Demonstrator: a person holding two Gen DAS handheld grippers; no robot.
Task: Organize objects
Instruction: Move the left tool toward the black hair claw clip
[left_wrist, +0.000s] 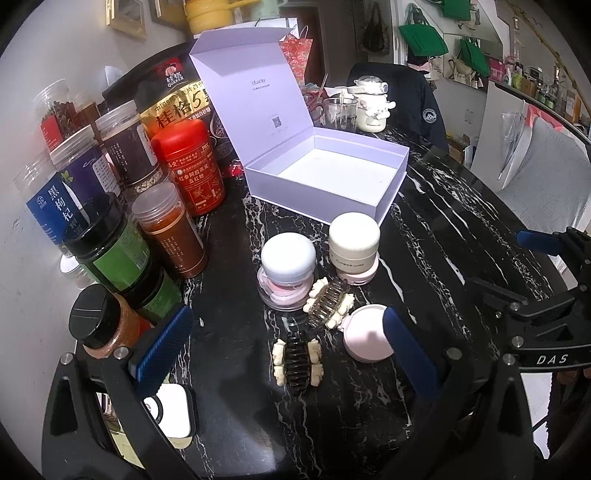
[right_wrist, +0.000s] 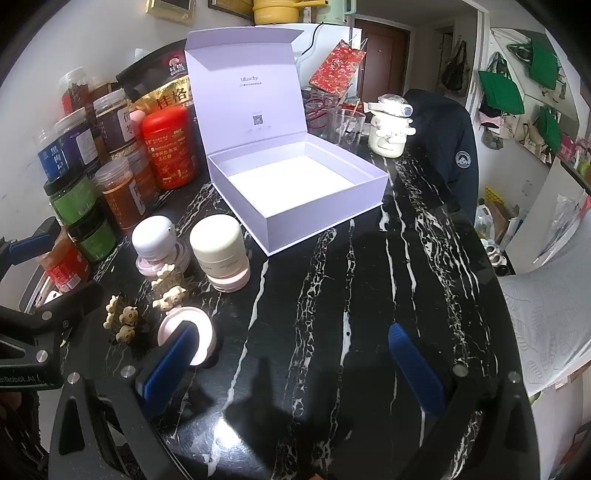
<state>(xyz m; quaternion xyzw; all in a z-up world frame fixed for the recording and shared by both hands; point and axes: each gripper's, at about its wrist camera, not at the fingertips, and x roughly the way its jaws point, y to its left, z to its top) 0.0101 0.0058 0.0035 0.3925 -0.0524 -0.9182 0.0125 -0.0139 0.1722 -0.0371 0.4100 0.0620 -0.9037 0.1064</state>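
On the black marble table (left_wrist: 424, 236) the lavender gift box (left_wrist: 325, 173) stands empty with its lid up, toward the far edge. Just before its near wall lie the small things to pack: a cream jar (left_wrist: 354, 240), a blue-lidded jar (left_wrist: 288, 258) on a pink base, a round pink case (left_wrist: 365, 332) and two hair claws, one clear (left_wrist: 328, 302) and one black (left_wrist: 295, 363).

The left gripper (left_wrist: 284, 350) hangs above the black claw with its jaws fully apart and holds nothing. The right gripper (right_wrist: 291, 365) is also wide open and empty, over bare table with the pink case at its left finger.

I judge no item is packed yet. To do well, come down straight on one item, close on its firm sides and avoid pushing the neighbours, which touch each other.
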